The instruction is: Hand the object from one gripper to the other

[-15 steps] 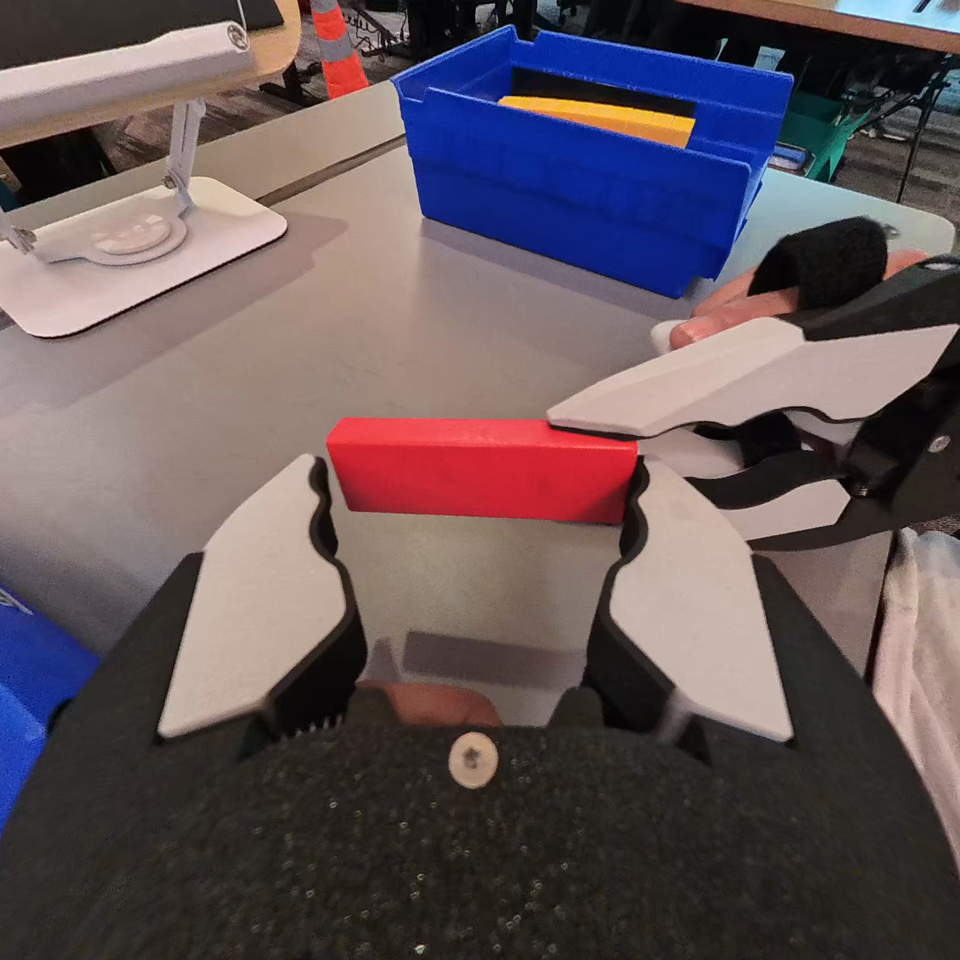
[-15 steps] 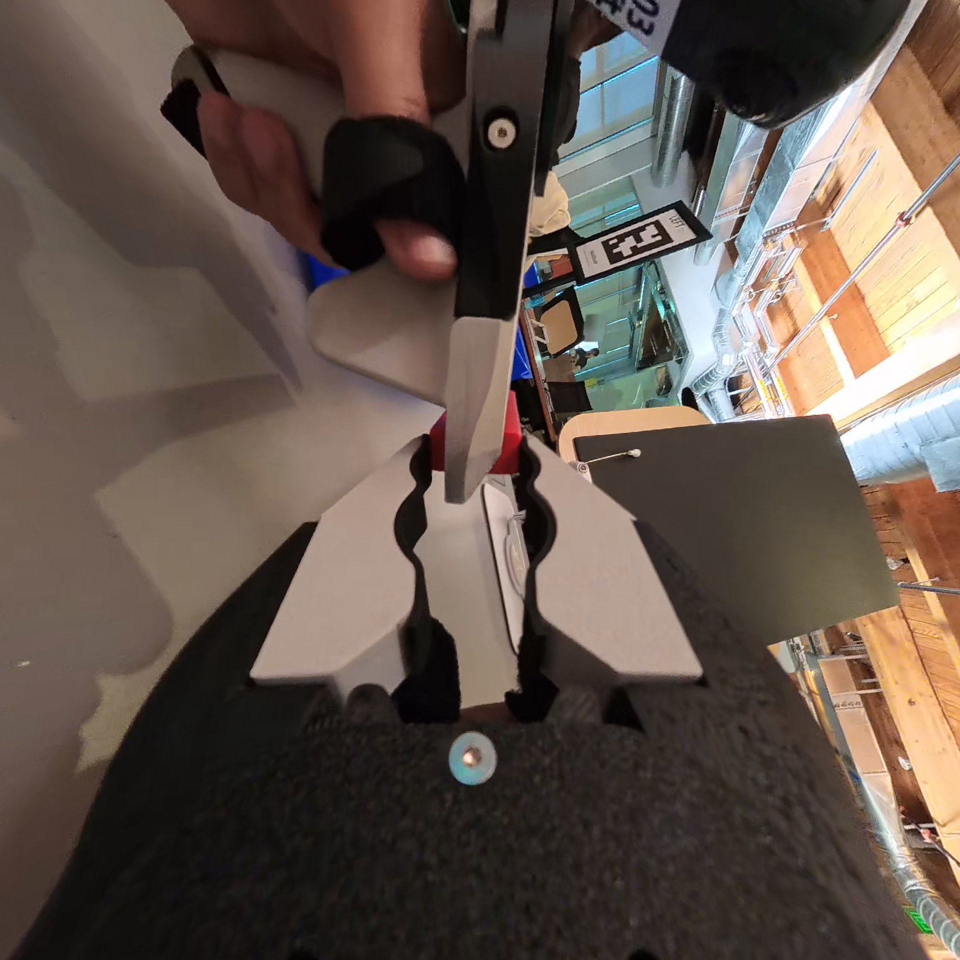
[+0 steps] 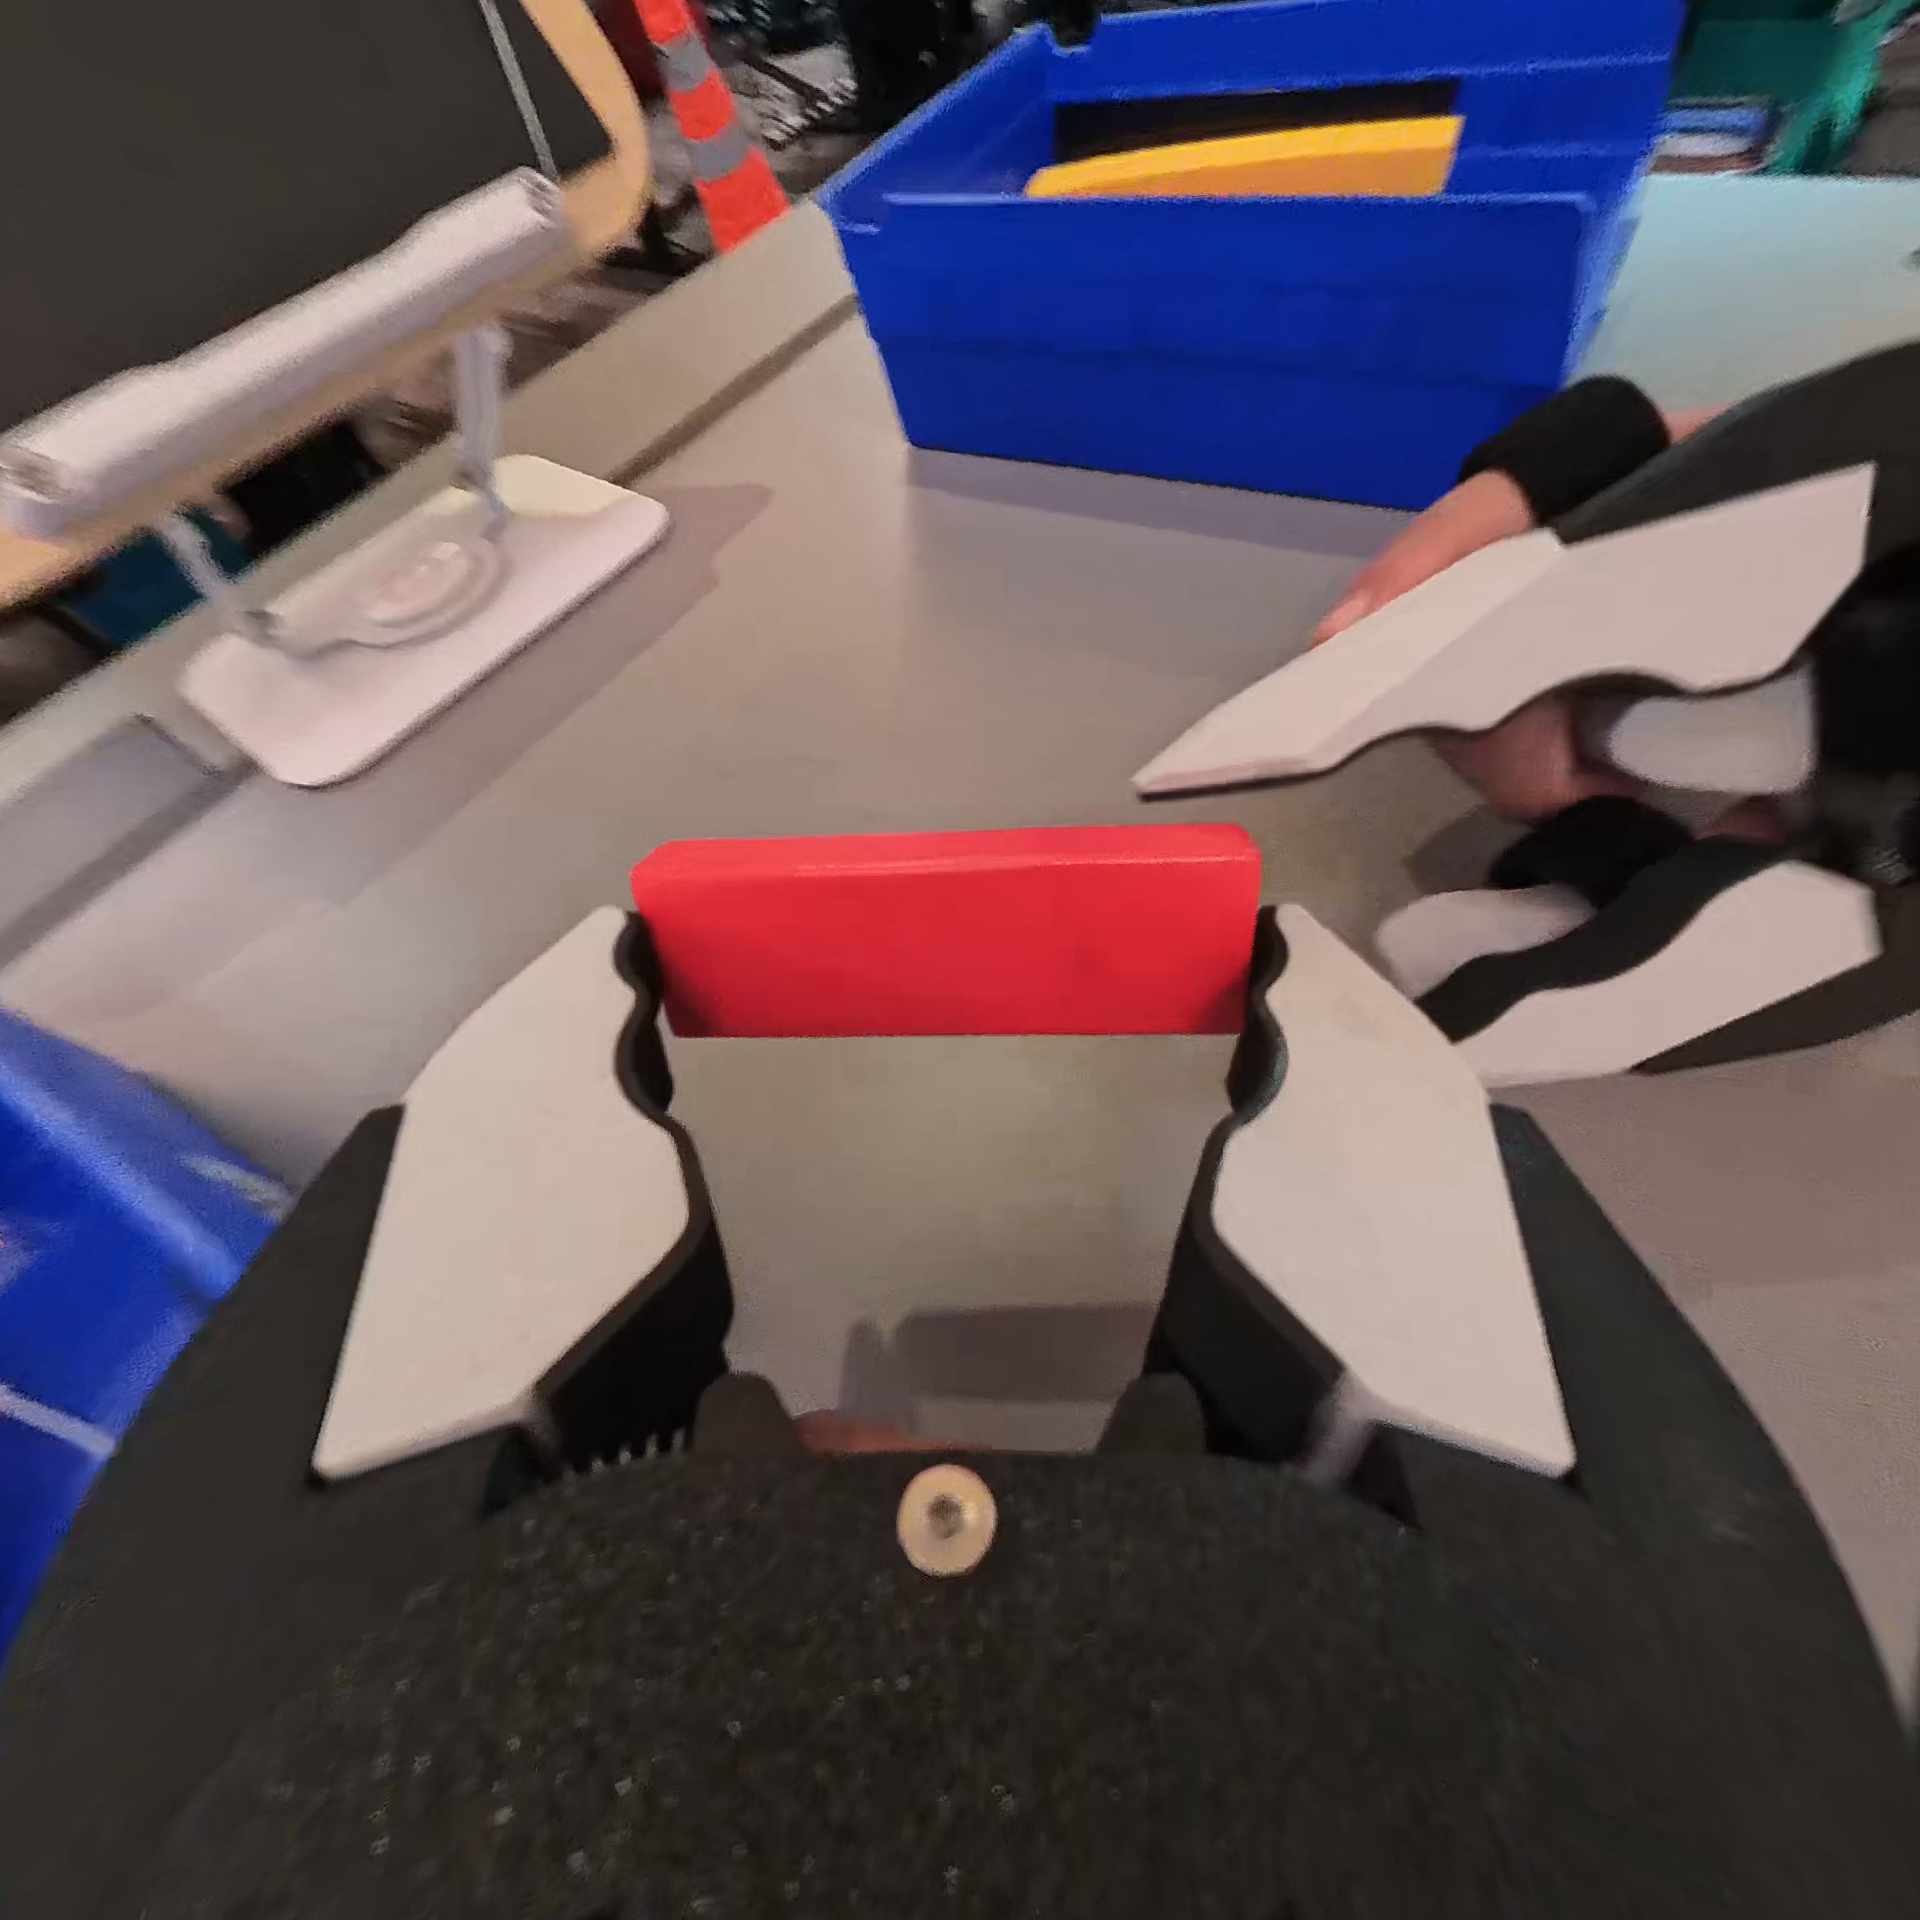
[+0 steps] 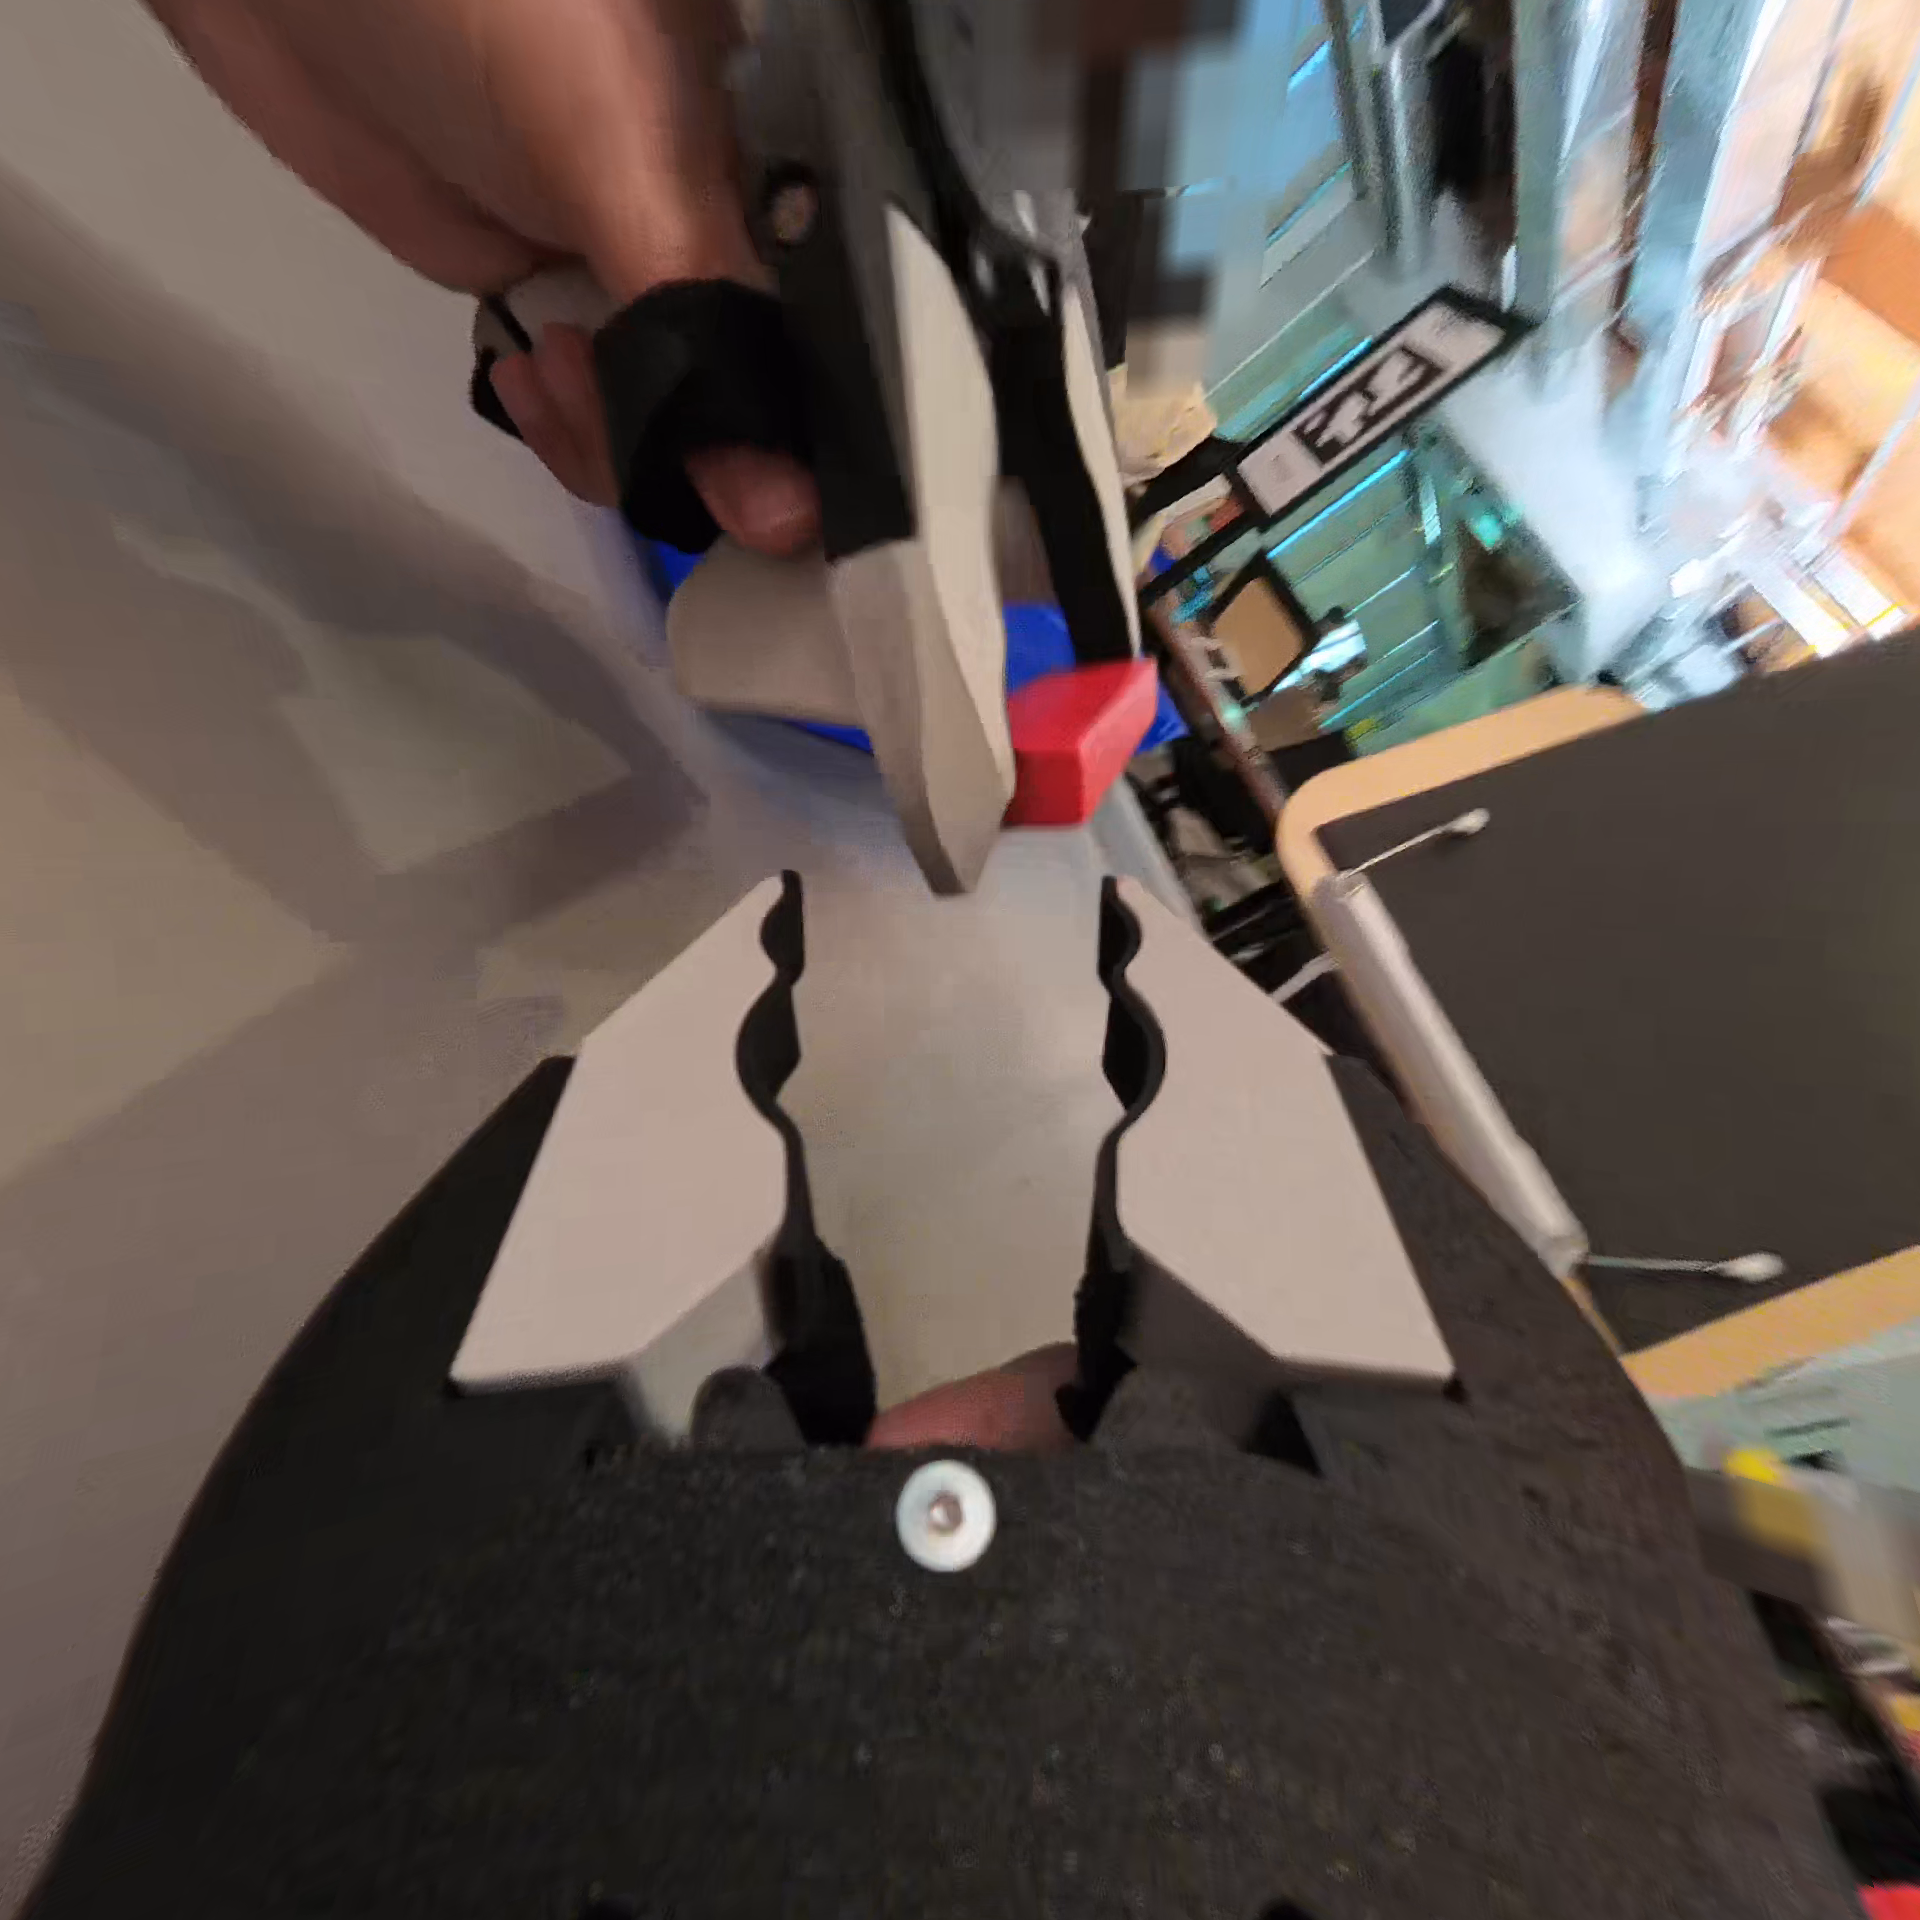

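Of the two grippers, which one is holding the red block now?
The left gripper: its fingers press the two ends of the red block. The right gripper is open, holds nothing, and stands apart from the block.

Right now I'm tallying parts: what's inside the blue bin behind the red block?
Inside the blue bin, a yellow slab against something black. The front wall hides the floor.

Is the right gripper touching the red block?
Apart. In the left wrist view, bare table shows between the open right gripper and the red block, which the left gripper holds.
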Demonstrator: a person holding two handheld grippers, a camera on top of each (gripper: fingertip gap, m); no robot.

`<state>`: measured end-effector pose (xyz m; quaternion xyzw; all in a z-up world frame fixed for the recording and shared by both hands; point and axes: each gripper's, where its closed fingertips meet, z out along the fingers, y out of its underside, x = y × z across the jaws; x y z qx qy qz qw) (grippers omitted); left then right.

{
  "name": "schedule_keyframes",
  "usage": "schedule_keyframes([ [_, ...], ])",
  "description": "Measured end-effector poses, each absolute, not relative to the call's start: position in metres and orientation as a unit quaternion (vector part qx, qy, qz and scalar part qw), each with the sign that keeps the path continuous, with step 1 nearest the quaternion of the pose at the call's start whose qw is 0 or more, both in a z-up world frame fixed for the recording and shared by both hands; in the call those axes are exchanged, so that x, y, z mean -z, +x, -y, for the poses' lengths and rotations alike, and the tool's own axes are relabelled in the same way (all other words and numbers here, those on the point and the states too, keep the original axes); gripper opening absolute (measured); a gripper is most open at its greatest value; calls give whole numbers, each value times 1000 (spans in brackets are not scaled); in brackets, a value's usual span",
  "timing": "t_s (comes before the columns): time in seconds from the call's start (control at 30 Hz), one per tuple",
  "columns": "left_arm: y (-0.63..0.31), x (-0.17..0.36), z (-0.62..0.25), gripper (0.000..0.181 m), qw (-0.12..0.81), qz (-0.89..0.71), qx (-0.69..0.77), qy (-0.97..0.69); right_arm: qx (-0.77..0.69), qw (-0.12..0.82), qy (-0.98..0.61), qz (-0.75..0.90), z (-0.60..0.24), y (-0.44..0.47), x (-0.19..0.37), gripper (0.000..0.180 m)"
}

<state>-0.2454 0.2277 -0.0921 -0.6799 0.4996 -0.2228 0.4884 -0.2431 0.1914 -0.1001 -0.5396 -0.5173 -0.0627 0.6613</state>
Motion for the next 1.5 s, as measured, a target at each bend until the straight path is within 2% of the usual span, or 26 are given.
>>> schedule_keyframes([
  [0.07,-254,83,-237,106,527,-504,174,-662,-12,647,-595,476,-200,-233,102,62],
  [0.13,-254,77,-232,106,544,-526,164,-633,-152,603,-657,427,-201,-230,105,63],
  [0.23,-242,65,-202,105,539,-550,260,-583,-435,495,-661,360,-177,-233,91,72],
  [0.3,-234,60,-175,106,508,-567,343,-550,-565,433,-641,287,-174,-227,69,76],
  [0.4,-227,53,-158,106,526,-582,363,-503,-676,340,-618,216,-171,-223,55,76],
  [0.57,-216,61,-142,106,543,-616,333,-463,-824,134,-536,129,-161,-230,43,78],
  [0.67,-211,69,-137,106,543,-629,319,-455,-864,44,-489,112,-155,-232,40,76],
  [0.77,-207,74,-138,106,546,-634,304,-455,-825,61,-540,155,-147,-246,57,65],
  [0.8,-207,75,-137,106,546,-635,303,-455,-822,73,-542,158,-148,-246,56,55],
  [0.83,-206,76,-137,106,545,-635,303,-456,-823,85,-540,155,-151,-245,54,38],
  [0.87,-206,77,-138,106,546,-635,300,-458,-818,97,-546,152,-154,-245,55,32],
  [1.13,-210,93,-153,101,503,-616,287,-533,-769,167,-601,142,-174,-240,72,32],
  [1.3,-223,70,-182,75,488,-495,385,-608,-692,292,-644,147,-201,-219,75,32],
  [1.33,-226,70,-190,68,469,-458,407,-636,-671,322,-650,153,-206,-214,75,32],
  [1.4,-225,70,-186,74,399,-415,484,-659,-638,372,-652,173,-209,-210,70,32],
  [1.43,-223,70,-183,69,371,-403,511,-662,-630,389,-646,186,-207,-210,65,32],
  [1.5,-219,75,-179,69,343,-397,531,-665,-626,415,-626,210,-200,-215,55,32],
])
